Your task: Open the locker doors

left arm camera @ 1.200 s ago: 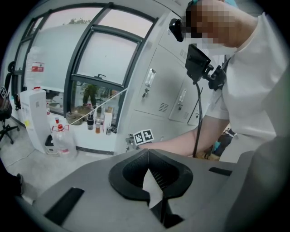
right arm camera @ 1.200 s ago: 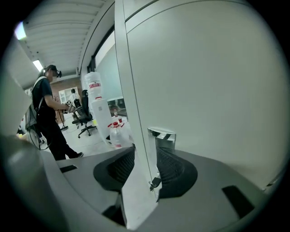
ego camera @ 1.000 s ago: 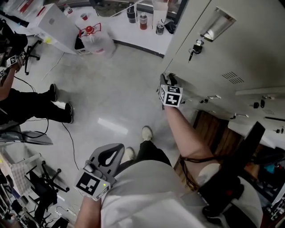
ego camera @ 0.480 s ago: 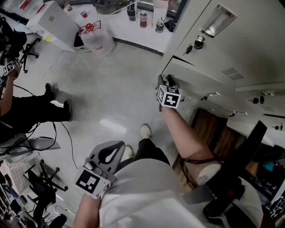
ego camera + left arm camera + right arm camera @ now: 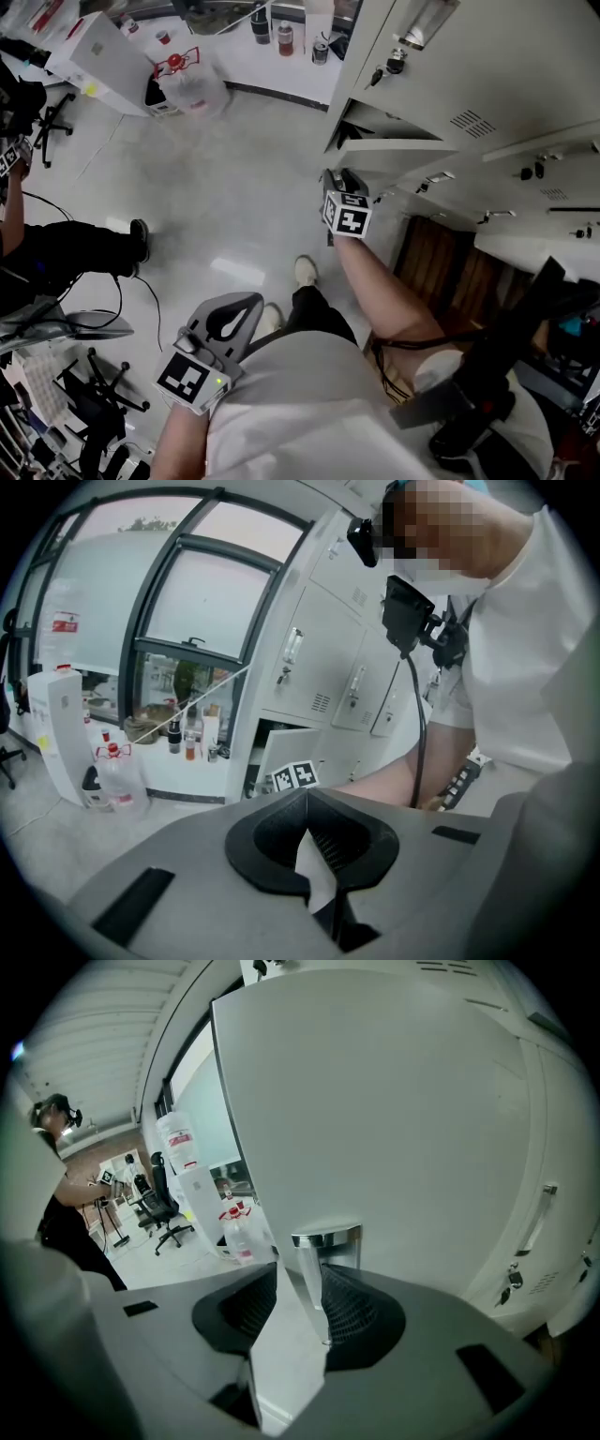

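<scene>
Item: 1 locker door [image 5: 394,1101], ajar off the bank, pull apparently near done; right claw [image 5: 302,1279], jaws just widened, slack astride its edge beside the chrome handle [image 5: 325,1238]; left claw [image 5: 306,797] clenched, empty, low; next likely needs withdrawal towards another door.

Not one word, number or brand can be read here. In the left gripper view, a small red-and-white sign [image 5: 64,622] is stuck on the window pane at the upper left, its print too small to make out. In the right gripper view, a white container [image 5: 178,1143] at the left centre carries a pink label, equally illegible. In the head view, the centre marker cube [image 5: 347,214] and the lower-left marker cube [image 5: 192,380] show only black-and-white square patterns, no letters.
</scene>
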{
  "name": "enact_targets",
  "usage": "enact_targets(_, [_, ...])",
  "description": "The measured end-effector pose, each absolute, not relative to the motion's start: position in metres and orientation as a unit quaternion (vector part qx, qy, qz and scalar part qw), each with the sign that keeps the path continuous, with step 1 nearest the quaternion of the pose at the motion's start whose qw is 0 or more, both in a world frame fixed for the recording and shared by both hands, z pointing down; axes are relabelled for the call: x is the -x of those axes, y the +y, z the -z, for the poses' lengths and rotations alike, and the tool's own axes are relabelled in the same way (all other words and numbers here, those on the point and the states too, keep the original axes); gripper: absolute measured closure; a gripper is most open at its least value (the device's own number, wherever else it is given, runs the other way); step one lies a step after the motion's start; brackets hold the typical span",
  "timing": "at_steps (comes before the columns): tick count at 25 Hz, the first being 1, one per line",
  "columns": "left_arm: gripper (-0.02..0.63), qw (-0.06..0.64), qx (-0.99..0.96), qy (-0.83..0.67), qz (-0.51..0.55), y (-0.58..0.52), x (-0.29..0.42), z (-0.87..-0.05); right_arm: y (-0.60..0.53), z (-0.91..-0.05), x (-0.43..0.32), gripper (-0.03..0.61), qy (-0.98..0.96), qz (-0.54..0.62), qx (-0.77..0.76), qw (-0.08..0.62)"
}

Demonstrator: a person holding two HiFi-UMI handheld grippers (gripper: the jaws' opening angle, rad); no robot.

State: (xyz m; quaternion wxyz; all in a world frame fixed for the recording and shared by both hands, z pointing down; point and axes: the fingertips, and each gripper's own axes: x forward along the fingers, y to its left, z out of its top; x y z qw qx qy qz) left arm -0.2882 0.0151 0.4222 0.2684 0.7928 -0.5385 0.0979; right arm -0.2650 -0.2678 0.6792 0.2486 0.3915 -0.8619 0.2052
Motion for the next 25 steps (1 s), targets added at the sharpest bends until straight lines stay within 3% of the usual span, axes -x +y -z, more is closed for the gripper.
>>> enact_targets(25, [0.601,0.254,-0.869,-0.411,-0.109,0.078,0.233,-0.426,-0.169,-0.678,0.154,0.492,-0.847,-0.190,-0.411,0.279])
